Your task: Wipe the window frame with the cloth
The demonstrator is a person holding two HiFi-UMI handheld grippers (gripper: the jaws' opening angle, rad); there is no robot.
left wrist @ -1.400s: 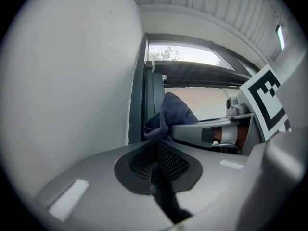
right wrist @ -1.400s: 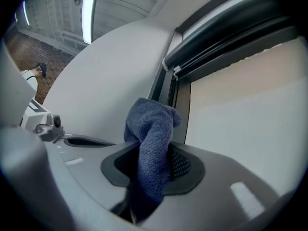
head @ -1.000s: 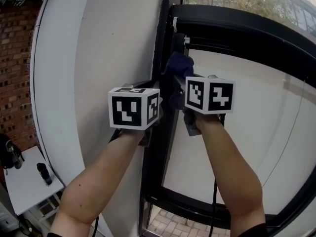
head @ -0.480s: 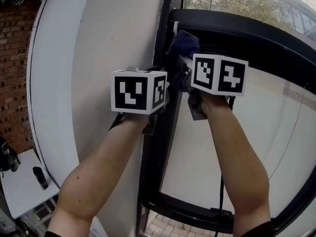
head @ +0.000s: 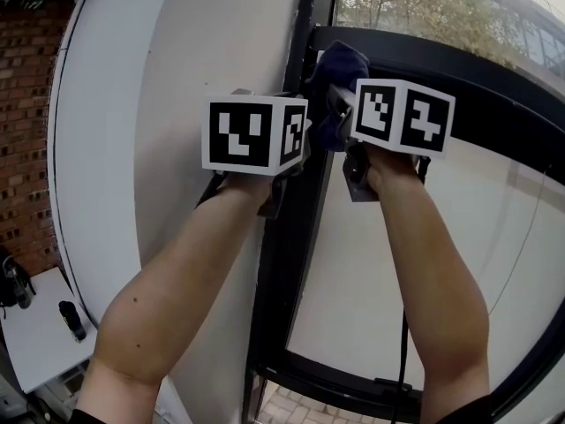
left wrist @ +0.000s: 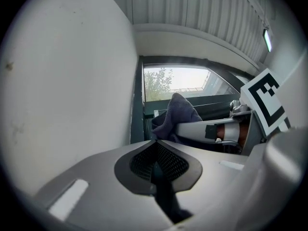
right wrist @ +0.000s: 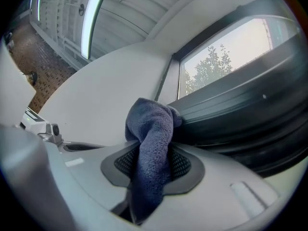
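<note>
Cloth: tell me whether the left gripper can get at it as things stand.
Probably yes. The cloth sits ahead of the left gripper with nothing between them, pinched in the right gripper against the window frame. The left jaws are shut and empty, so they would have to open first.

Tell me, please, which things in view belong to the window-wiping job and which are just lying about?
Job in hand:
- dark blue cloth
- right tongs, shut on the cloth
- black window frame

Lying about or idle:
- left tongs, shut and empty
- white table at lower left
- small dark object standing on it
</note>
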